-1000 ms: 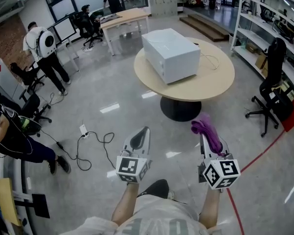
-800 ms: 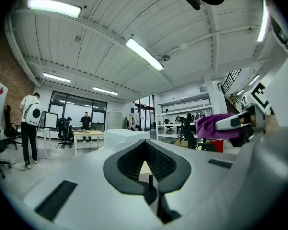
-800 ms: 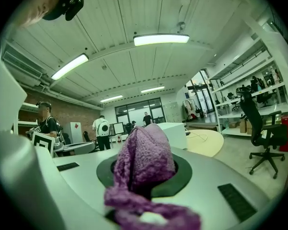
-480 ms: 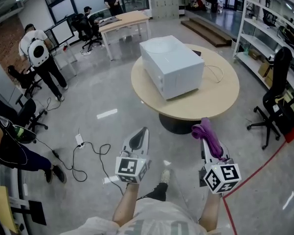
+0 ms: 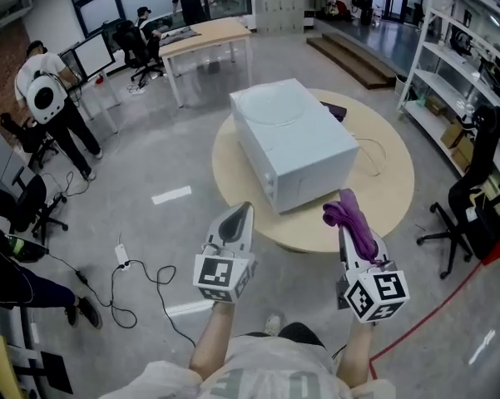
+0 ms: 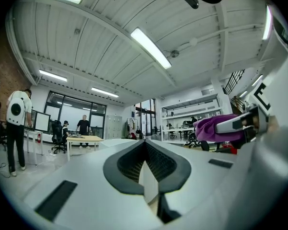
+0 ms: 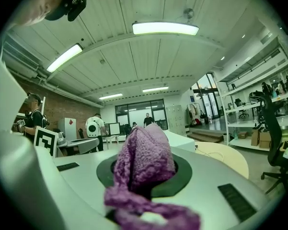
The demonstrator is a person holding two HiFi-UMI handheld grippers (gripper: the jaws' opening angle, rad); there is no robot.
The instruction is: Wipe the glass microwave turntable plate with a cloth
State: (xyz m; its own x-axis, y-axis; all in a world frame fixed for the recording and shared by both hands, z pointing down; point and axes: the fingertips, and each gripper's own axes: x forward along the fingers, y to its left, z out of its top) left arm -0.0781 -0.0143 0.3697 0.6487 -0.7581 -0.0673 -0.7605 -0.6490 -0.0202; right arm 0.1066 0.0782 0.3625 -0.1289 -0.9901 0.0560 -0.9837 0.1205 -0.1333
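Observation:
A white microwave (image 5: 295,152) stands on a round beige table (image 5: 383,198) ahead of me. A faint round outline on its top looks like the glass turntable plate (image 5: 274,106). My left gripper (image 5: 240,212) is held in the air short of the table's near edge, jaws shut with nothing between them; in the left gripper view (image 6: 144,143) the pads meet. My right gripper (image 5: 344,216) is level with it, shut on a purple cloth (image 5: 355,225) that bunches over its tips. The cloth (image 7: 146,159) fills the middle of the right gripper view.
A cable (image 5: 374,152) and a dark object (image 5: 333,109) lie on the table behind the microwave. An office chair (image 5: 474,198) and shelves (image 5: 474,65) are at the right. Cables (image 5: 141,281) trail on the floor at left. People (image 5: 46,98) stand by desks at the far left.
The table and microwave have come closer and now sit just beyond both grippers. The grippers keep the same pose, the cloth still held in the right one.

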